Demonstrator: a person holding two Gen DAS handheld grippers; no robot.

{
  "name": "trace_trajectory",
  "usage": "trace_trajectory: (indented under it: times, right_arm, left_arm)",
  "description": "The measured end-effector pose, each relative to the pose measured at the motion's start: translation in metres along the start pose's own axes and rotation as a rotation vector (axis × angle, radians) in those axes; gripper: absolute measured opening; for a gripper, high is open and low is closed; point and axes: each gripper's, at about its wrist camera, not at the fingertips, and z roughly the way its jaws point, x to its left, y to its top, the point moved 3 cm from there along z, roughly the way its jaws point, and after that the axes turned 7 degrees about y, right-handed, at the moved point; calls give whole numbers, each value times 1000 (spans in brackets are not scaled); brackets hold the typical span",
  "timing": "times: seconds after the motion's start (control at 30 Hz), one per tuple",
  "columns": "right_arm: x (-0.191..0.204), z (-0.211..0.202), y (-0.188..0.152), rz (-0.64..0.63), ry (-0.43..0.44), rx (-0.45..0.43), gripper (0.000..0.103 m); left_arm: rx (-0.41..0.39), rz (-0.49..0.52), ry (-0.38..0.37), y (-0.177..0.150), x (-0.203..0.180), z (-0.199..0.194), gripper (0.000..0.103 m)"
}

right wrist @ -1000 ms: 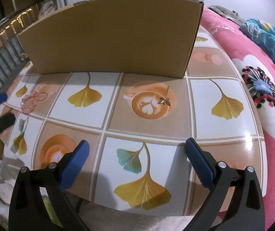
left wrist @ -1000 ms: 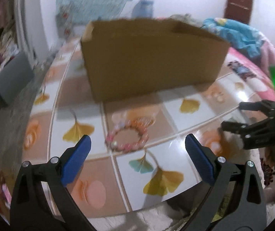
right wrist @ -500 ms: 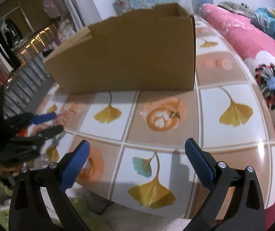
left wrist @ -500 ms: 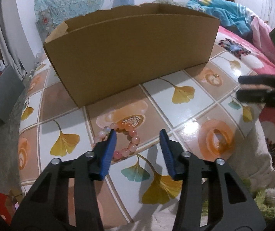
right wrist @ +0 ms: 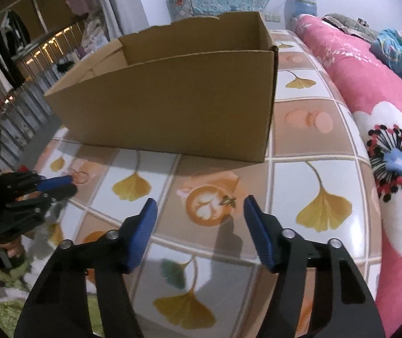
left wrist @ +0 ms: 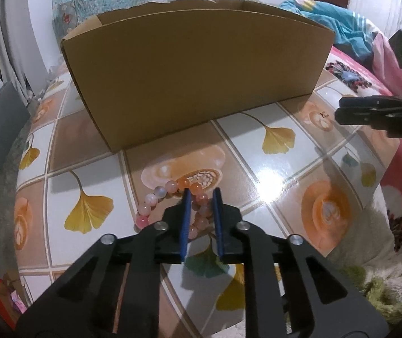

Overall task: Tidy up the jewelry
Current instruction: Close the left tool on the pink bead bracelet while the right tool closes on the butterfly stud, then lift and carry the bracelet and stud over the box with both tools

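Left claw (left wrist: 201, 197) has just been closing and now pinches the bead bracelet (left wrist: 170, 197) on the tabletop (left wrist: 285, 163); it should lift straight, then clear the cardboard box (left wrist: 195, 76) wall. Right claw (right wrist: 199, 205), closing but empty, should center on the small gold charm (right wrist: 228, 201).

Your left wrist view looks steeply down along fingers, close over tiled table (left wrist: 257, 169), cardboard box (left wrist: 195, 76) ahead; your right wrist view likewise, from box's other end; both share box (right wrist: 172, 104), table (right wrist: 285, 169).
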Motion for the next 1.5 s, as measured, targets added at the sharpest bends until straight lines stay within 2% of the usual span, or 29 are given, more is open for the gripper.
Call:
trace_trajectory:
  times: [0.13,0.33,0.4,0.67,0.87,1.3,1.5]
  right_arm:
    - [-6,7,3,22,-22,18,43]
    - [-9,14,4,49,-61,25,34]
    - [-10,16,3,52,-79,29,28]
    - [-7,21,0,43,-114,28,24]
    - [-6,23,2,30,-156,23,13]
    - [-5,18,1,46,-140,5,12]
    - [5,-12,8,53,-94,-69,12]
  left_arm:
    - [-6,-12,-18,0,4,0,10]
    - [-4,-22,-42,4,0,3,9]
    - [-4,-28,-47,5,1,4,9]
    - [-5,-31,-51,5,1,4,9]
    - [-6,-31,-50,5,2,4,9]
    - [-9,-40,-54,4,3,2,9]
    - [-70,-73,-90,12,12,-25,9]
